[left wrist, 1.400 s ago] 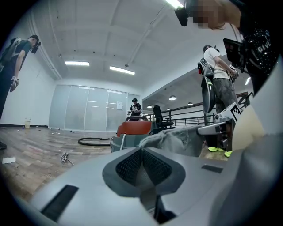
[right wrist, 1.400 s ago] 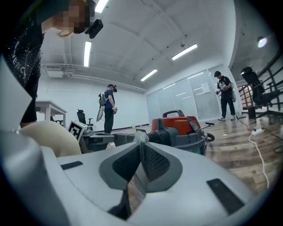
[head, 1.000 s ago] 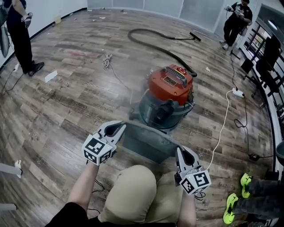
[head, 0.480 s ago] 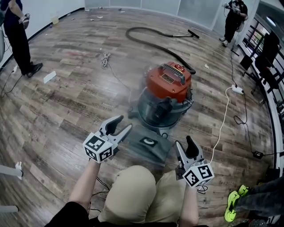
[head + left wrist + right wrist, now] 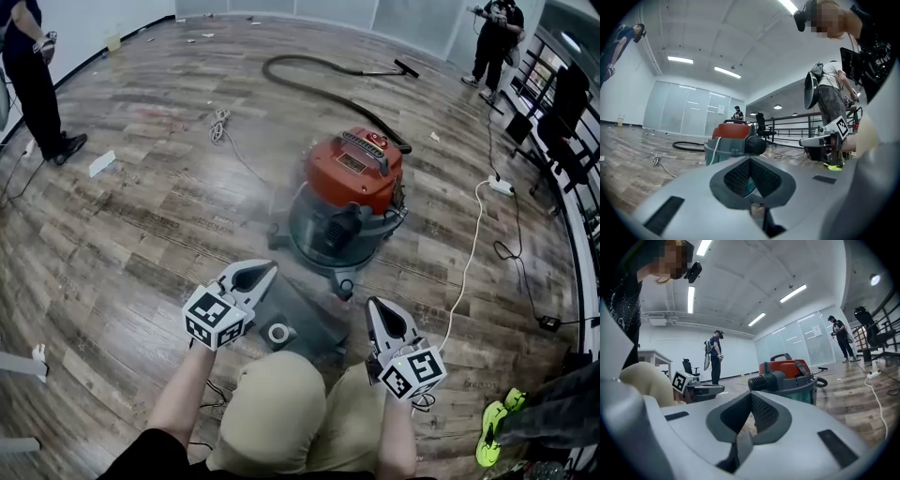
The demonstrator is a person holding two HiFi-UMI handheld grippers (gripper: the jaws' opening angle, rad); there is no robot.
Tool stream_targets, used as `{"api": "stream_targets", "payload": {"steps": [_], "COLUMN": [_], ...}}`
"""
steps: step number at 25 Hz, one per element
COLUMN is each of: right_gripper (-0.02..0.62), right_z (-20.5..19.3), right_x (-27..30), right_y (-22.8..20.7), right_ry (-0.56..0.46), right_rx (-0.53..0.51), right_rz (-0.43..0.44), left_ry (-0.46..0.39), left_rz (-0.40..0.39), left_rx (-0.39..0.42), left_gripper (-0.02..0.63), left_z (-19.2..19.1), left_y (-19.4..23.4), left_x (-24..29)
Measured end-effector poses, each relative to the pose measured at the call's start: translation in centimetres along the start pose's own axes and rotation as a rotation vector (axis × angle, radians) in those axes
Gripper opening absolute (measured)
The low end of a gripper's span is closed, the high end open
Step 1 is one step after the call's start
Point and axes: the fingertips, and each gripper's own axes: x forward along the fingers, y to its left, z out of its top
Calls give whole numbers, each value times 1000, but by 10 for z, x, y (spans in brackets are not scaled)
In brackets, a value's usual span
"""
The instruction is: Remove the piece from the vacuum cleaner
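Observation:
The vacuum cleaner (image 5: 345, 202), a grey-green drum with a red lid and black handle, stands on the wood floor ahead of me. A flat grey piece (image 5: 307, 322) with a round collar lies on the floor between it and my knee. My left gripper (image 5: 266, 269) hovers over the piece's left edge, jaws shut and empty. My right gripper (image 5: 372, 306) hangs just right of the piece, also shut on nothing. In the left gripper view the vacuum cleaner (image 5: 733, 139) shows beyond the shut left gripper (image 5: 750, 160). The right gripper view has the vacuum cleaner (image 5: 790, 373) past the closed right gripper (image 5: 751, 396).
A black hose (image 5: 309, 70) runs from the vacuum to the far floor. A white cable (image 5: 467, 267) leads to a power strip (image 5: 500, 187) at the right. People stand at the far left (image 5: 28, 75) and far right (image 5: 492, 37). Green shoes (image 5: 492, 427) are near my right.
A second ago both grippers held the grey piece up between them. They opened, the piece dropped flat on the floor, and both jaws have shut again, empty.

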Motion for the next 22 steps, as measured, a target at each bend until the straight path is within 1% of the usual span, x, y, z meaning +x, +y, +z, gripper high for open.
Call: {"api": "stream_targets", "payload": {"steps": [3,10,22], "right_gripper": [11,11,11], "right_z": [3,1,2], "right_x": [-1,4,4], "right_y": [0,8,7], "right_ry": [-16,-9,-6], "right_rx": [0,-18,-37], "right_rz": [4,22,31], "left_ry": [4,16,13], "left_rz": [-7,-8,-8], "left_rx": [3,9,8], "left_gripper": [9,9,9], "left_z": [-1,-4,1], "left_y": [-2,0,1], "left_x": [1,-2,1]}}
